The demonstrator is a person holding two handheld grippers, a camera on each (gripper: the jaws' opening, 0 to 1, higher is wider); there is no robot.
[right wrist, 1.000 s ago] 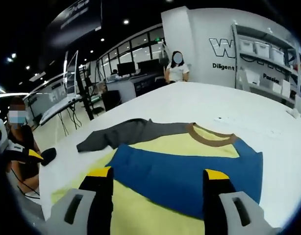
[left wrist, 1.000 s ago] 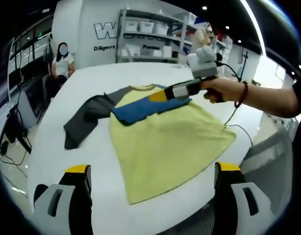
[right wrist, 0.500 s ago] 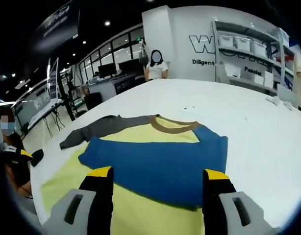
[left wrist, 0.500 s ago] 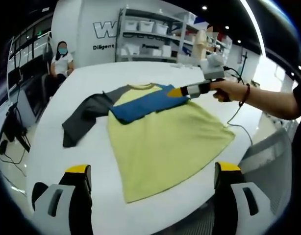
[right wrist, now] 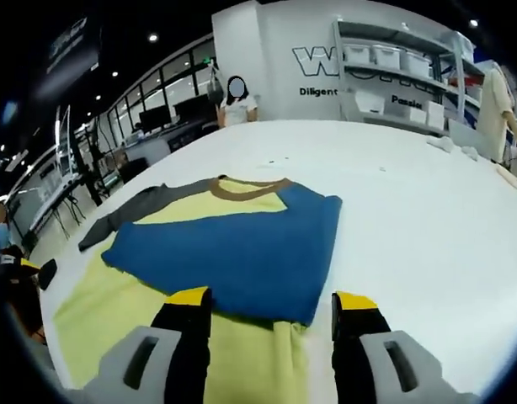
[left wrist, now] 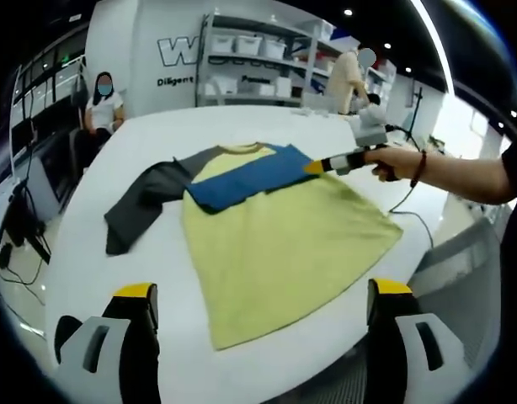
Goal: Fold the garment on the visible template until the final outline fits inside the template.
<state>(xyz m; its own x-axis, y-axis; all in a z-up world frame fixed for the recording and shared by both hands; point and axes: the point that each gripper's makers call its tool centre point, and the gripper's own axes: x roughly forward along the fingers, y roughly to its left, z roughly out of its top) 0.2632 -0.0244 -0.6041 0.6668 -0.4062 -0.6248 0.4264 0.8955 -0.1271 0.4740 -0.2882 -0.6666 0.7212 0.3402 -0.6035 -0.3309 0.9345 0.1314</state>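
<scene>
While the left hand-held gripper (left wrist: 257, 316) hangs with jaws spread wide and holding nothing above the yellow hem at the worktop's (left wrist: 242, 122) near edge, the right hand-held gripper (right wrist: 273, 300) is spread too, over the blue sleeve (right wrist: 233, 248). That sleeve lies folded across the yellow garment (left wrist: 275, 231); the grey sleeve (left wrist: 141, 202) stretches out flat. No template outline can be made out.

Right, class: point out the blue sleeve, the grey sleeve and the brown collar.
blue sleeve (right wrist: 233, 257), right gripper view, middle of the folded panel
grey sleeve (left wrist: 141, 202), left gripper view, mid-length
brown collar (right wrist: 246, 188), right gripper view, front band
</scene>
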